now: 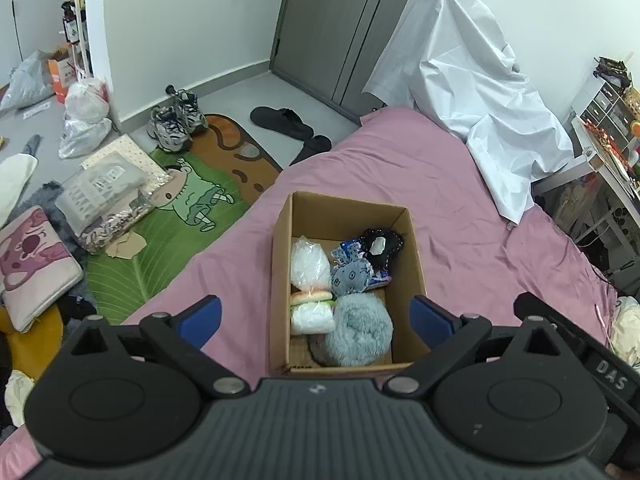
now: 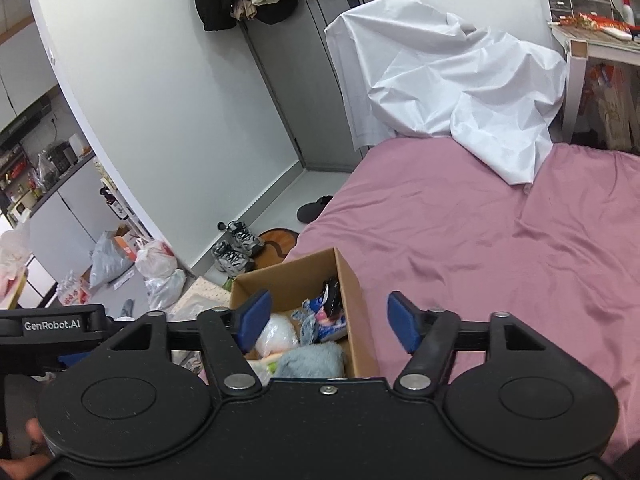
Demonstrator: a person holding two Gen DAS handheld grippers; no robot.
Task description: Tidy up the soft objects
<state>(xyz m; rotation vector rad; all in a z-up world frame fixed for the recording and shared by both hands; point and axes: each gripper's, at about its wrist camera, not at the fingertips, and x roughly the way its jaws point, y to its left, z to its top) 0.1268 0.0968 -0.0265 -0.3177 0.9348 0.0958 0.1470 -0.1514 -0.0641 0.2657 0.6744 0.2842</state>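
Observation:
An open cardboard box (image 1: 412, 256) stands on the pink bed (image 1: 460, 208). Inside lie a fluffy grey-blue ball (image 1: 358, 330), a burger-shaped toy (image 1: 311, 300), a white bagged item (image 1: 310, 266), a grey-blue plush (image 1: 352, 278) and a black plush (image 1: 382, 248). My left gripper (image 1: 316, 316) hangs open above the box's near end, with nothing between its blue pads. In the right wrist view the same box (image 2: 360, 292) sits low and left of centre; my right gripper (image 2: 328, 320) is open over its right wall, empty, with the fluffy ball (image 2: 310, 360) below it.
A crumpled white sheet (image 1: 472, 92) covers the bed's far end. Left of the bed the floor holds a green cartoon mat (image 1: 180, 216), sneakers (image 1: 172, 120), black slippers (image 1: 280, 118), plastic bags (image 1: 84, 120) and a pink cushion (image 1: 34, 264). A cluttered desk (image 1: 612, 152) stands right.

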